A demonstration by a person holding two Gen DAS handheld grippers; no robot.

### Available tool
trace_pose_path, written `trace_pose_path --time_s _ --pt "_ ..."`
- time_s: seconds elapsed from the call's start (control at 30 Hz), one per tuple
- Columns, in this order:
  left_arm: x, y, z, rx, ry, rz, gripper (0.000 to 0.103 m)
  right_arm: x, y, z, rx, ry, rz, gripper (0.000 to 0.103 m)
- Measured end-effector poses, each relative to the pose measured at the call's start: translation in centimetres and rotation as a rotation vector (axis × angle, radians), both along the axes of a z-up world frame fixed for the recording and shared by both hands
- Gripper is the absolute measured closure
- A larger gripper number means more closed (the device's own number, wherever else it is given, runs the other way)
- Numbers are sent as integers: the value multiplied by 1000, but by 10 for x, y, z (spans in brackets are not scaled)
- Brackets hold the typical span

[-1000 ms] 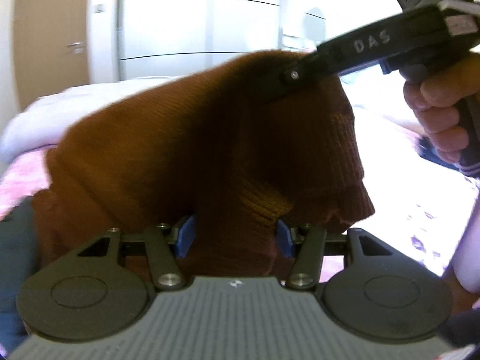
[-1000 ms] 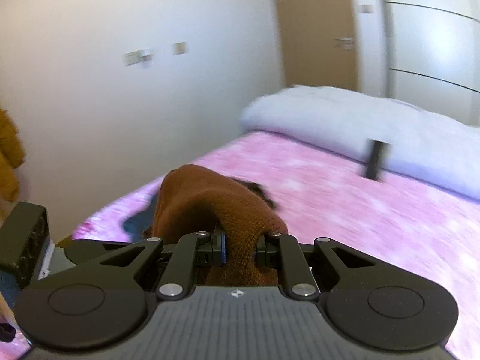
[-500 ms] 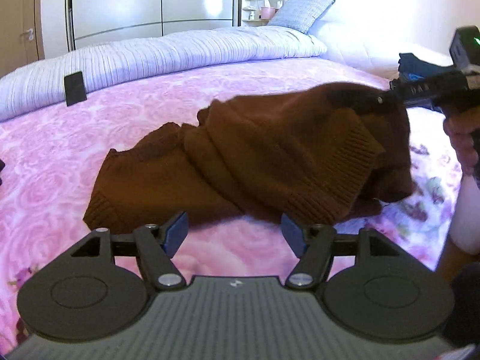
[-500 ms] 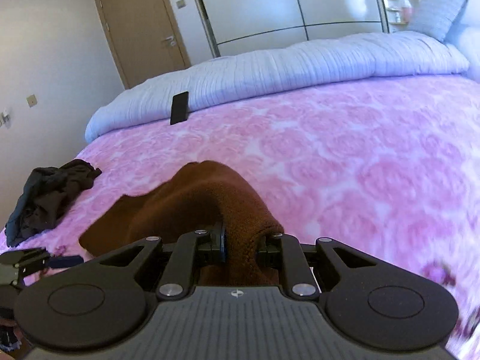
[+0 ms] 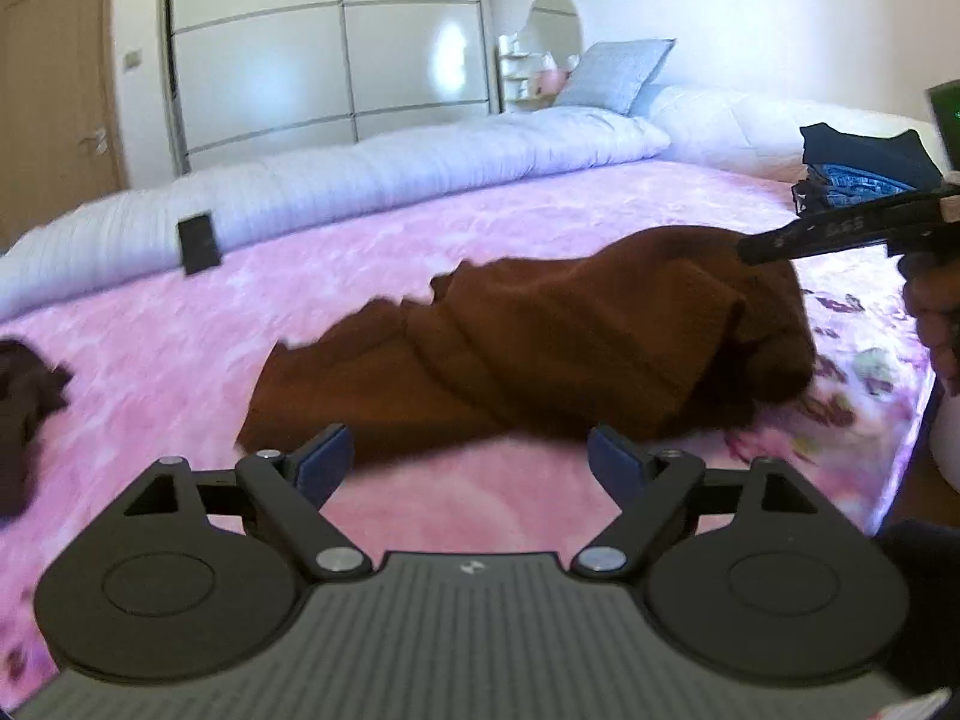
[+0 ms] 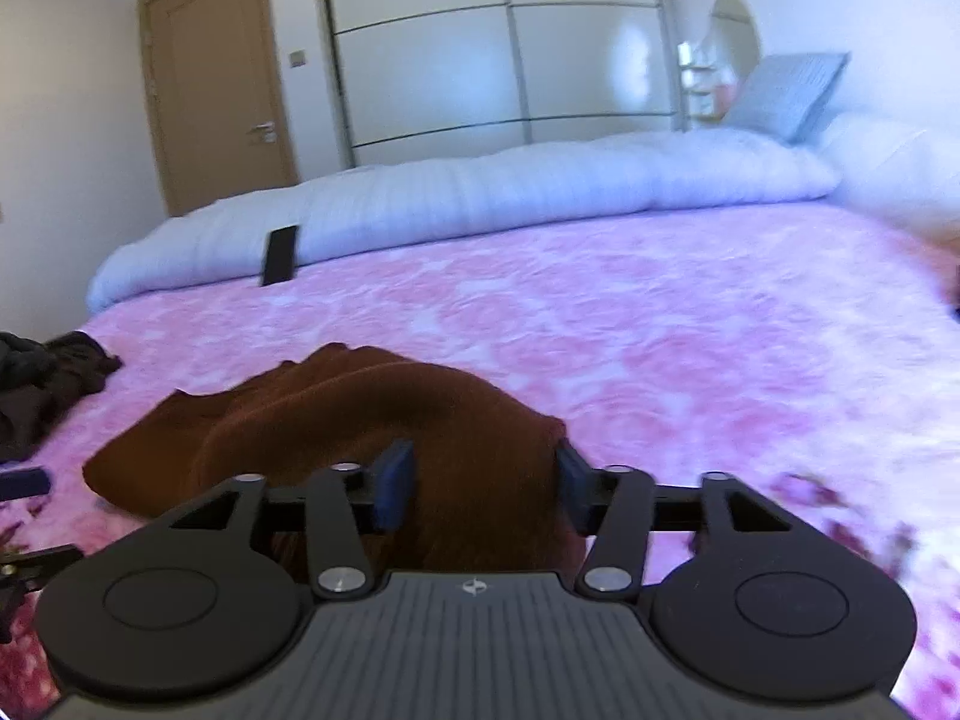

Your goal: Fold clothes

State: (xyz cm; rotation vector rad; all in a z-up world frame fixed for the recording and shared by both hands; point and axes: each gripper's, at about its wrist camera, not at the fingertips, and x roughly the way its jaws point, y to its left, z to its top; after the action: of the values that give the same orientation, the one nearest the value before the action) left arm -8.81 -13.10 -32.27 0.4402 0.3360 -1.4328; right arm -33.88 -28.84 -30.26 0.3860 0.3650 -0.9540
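Sweater point(image 5: 540, 348) bunched on bed; beyond left fingers point(image 5: 324, 459); between spread right fingers point(image 6: 396, 483)

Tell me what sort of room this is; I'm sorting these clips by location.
Most likely a home bedroom: a bed with a pink bedspread, a rolled white duvet and pillow, plus a sliding-door wardrobe beside a wooden door.

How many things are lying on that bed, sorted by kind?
Brown sweater: 1
Dark crumpled garment: 1
Folded blue clothes stack: 1
Black phone-like slab: 1
Pillow: 1
Rolled white duvet: 1
Total: 6, not counting the pink bedspread.
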Motion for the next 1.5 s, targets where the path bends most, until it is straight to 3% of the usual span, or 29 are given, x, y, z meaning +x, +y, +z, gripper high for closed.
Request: trace_pose_path --time_s 0.13,0.23,0.37,0.5,0.53,0.6,0.63,0.67,0.8,0.9,0.97,1.1,1.17,1.2,1.27,1.33,1.4,1.47,1.5 --pt "-4 25 7 25 -19 31 15 -2 39 17 -72 20 67 27" --pt "-4 39 11 9 -13 45 10 18 65 20 -136 87 251 17" --pt "2 38 6 23 -13 52 9 66 89 5 -256 266 454 15" --pt "17 25 -1 38 -31 84 6 106 75 -22 -291 408 494 15" --pt "22 20 -3 45 -29 93 6 115 68 -29 -280 439 493 19" --pt "34 9 -6 59 -25 110 6 120 58 -37 -278 476 492 43" --pt "41 0 -6 64 -24 116 6 121 52 -39 -283 489 491 65" --pt "47 -8 -6 69 -22 122 6 118 46 -38 -283 482 484 87" --pt "74 -42 -6 89 -15 146 6 78 18 0 -254 309 395 92" --pt "94 -75 -8 109 -6 139 6 33 -18 34 -285 213 226 92" --pt "106 -98 -13 131 15 132 5 5 -47 46 -288 190 115 90" --pt "122 -126 -26 184 77 170 6 -31 -97 38 -226 257 -69 86" --pt "129 -137 -32 211 103 189 7 -38 -106 29 -197 312 -158 63" --pt "130 -139 -35 222 110 191 8 -42 -105 25 -177 303 -181 58" --pt "133 -141 -41 243 145 178 16 -44 -92 24 -178 238 -144 48" --pt "133 -141 -44 245 189 153 34 -36 -67 23 -214 201 -56 43" --pt "129 -137 -41 231 190 134 69 -18 -44 18 -226 183 99 33" --pt "124 -131 -31 203 161 123 92 3 -25 11 -219 194 276 25" --pt "124 -126 -25 181 159 116 96 14 -17 6 -213 205 368 25"
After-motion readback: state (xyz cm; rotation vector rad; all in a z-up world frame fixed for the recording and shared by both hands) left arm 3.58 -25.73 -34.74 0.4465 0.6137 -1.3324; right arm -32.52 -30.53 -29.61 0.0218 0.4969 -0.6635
